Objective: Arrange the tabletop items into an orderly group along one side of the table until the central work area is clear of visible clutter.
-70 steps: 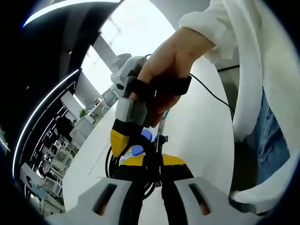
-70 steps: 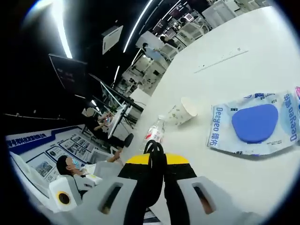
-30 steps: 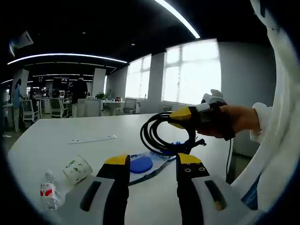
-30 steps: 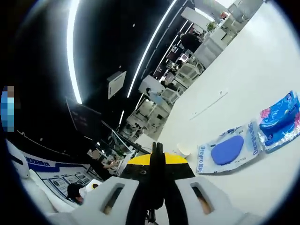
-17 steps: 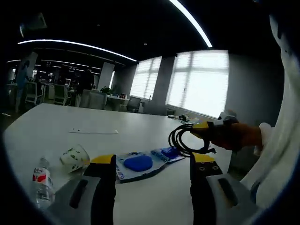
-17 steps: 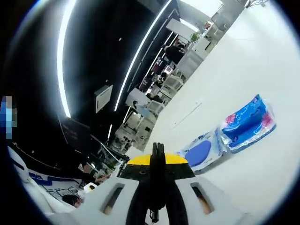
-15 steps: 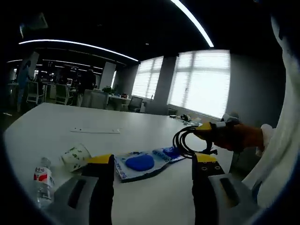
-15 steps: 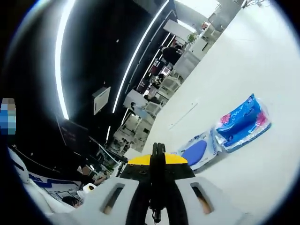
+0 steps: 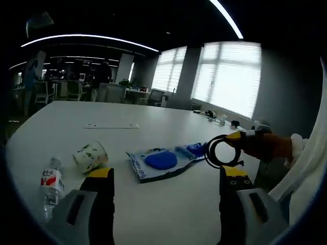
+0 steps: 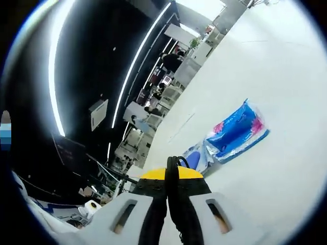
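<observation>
While you hold both grippers above the white table [image 9: 168, 204], the left gripper view lists, left to right:

- One water bottle [image 9: 51, 185], lying on its side near the table's left edge, red-and-white label up.
- One paper cup [image 9: 90, 155] (printed with a green pattern), tipped over just right of the bottle, mouth toward you.
- One wet-wipes pack [image 9: 159, 162], flat, white with a blue oval lid, near the table's middle.
- One blue tissue pack [image 9: 196, 149], touching the wipes pack's right end.
- One black cable coil [image 9: 223, 151], off the table, gripped by your right gripper [image 9: 236, 137], whose hand [image 9: 266, 145] comes in from the right.

Your left gripper [image 9: 164, 178] stands released: its two yellow-tipped jaws are wide apart with nothing between them. Bottle and cup sit left of its left jaw; the wipes pack lies ahead, between the two jaws' lines; the coil hangs just above the right jaw's tip.

In the right gripper view you have:

- One wet-wipes pack [image 10: 195, 156], partly hidden behind the jaws.
- One blue tissue pack [image 10: 236, 132] (pink print at one end), just beside it, ahead and right of the jaws.
- One cable coil [image 10: 172, 176], clamped between the clenched jaws of the right gripper [image 10: 172, 185], black loops rising past the yellow tips.
</observation>
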### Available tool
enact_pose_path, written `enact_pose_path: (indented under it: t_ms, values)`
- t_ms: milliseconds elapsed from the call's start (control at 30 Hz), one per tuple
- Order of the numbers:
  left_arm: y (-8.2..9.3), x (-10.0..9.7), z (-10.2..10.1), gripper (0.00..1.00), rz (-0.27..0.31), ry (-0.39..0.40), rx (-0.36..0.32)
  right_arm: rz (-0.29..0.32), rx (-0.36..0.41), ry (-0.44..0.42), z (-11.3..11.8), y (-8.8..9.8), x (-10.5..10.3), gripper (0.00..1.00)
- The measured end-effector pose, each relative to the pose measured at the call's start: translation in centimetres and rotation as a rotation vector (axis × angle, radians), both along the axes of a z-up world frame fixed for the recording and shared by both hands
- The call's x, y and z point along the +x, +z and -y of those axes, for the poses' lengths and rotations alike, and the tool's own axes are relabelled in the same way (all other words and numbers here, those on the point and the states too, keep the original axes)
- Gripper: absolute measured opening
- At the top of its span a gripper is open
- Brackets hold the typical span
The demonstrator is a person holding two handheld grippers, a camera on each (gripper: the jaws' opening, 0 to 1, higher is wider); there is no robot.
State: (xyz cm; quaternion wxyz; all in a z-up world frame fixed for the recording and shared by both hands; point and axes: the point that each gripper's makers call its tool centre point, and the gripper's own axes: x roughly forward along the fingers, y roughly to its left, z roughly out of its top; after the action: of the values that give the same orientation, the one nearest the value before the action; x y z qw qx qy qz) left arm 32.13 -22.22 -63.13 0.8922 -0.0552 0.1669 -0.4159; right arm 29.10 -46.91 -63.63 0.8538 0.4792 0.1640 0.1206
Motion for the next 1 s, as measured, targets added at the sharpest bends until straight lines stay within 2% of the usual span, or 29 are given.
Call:
enact_pose_path:
  t_ms: [133,533,700,867,1000]
  values:
    - [-0.1,0.0,0.1,0.87,-0.007,-0.006,0.002,-0.001,0.055,-0.031,1.0,-0.3,-0.4,0.01]
    - [-0.5,-0.5,0.7,0.86,-0.005,-0.038,0.024,-0.061,0.095,-0.068,5.6,-5.4,-0.4,0.01]
    - [-0.4,-0.4,0.6,0.85,-0.002,-0.037,0.026,-0.079,0.085,-0.062,4.8,-5.4,-0.4,0.01]
    - [-0.6,-0.4,0.6,0.84,-0.003,-0.038,0.033,-0.096,0.078,-0.066,5.6,-6.6,0.0,0.01]
    - [-1.0,-0.3,0.7,0.84,-0.006,-0.048,0.051,-0.103,0.067,-0.082,5.5,-6.9,0.0,0.01]
